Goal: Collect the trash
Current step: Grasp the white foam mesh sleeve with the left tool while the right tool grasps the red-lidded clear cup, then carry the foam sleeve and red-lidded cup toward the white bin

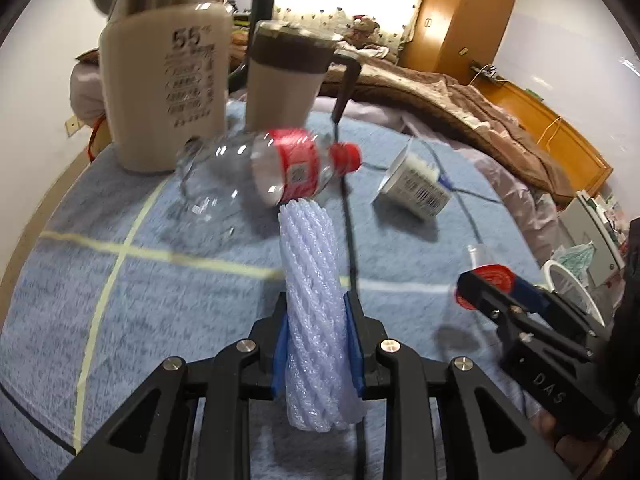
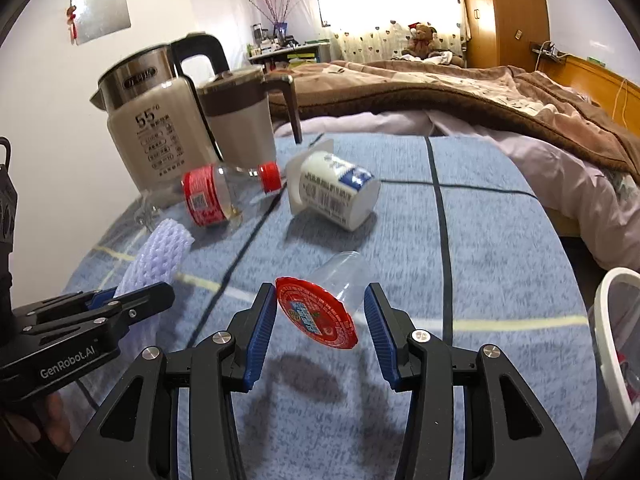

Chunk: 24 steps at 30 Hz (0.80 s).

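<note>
Left tool (image 1: pixel 318 344) clamped narrow on foam net sleeve (image 1: pixel 310 280), blue pads pressing both sides. Right tool (image 2: pixel 320 332) spread wide around red-lidded clear cup (image 2: pixel 320 312), pads apart from it.

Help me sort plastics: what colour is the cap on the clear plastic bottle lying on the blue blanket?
Red, matching its label; the clear plastic bottle's cap shows best in the right wrist view.
</note>
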### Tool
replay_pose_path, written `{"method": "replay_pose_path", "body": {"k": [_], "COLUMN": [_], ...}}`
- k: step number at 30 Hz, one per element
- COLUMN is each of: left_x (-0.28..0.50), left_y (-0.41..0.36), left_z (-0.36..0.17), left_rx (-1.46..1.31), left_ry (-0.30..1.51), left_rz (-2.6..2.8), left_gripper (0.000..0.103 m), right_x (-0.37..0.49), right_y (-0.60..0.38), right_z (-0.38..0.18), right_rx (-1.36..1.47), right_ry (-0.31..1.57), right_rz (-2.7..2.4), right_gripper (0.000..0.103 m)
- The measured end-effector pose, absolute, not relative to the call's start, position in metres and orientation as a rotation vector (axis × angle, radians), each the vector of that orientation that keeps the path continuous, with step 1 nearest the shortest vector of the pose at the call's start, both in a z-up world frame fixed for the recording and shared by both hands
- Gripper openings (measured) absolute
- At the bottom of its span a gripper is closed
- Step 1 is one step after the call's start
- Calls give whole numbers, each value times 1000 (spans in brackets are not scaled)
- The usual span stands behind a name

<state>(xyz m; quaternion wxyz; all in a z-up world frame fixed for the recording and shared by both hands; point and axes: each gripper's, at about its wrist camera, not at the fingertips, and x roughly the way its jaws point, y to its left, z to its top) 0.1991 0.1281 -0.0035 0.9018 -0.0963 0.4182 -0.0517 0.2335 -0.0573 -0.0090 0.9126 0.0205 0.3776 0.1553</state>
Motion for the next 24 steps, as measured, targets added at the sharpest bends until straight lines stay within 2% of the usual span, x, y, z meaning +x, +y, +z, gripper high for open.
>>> {"method": "replay_pose_path", "body": {"k": [10,24], "left_x": [195,188], "left_y": [110,36], "left_z": [11,28], "left_rx": [-158,-112], "left_ry": [833,807], "left_rz": [-123,-250], "left_gripper": [27,27], "right_x": [224,195], "right_y": [-82,-158], "right_z": [11,40], "right_rx": [60,91], "right_ry": [733,674], "right_rz": [281,163], "right_gripper": [47,47]}}
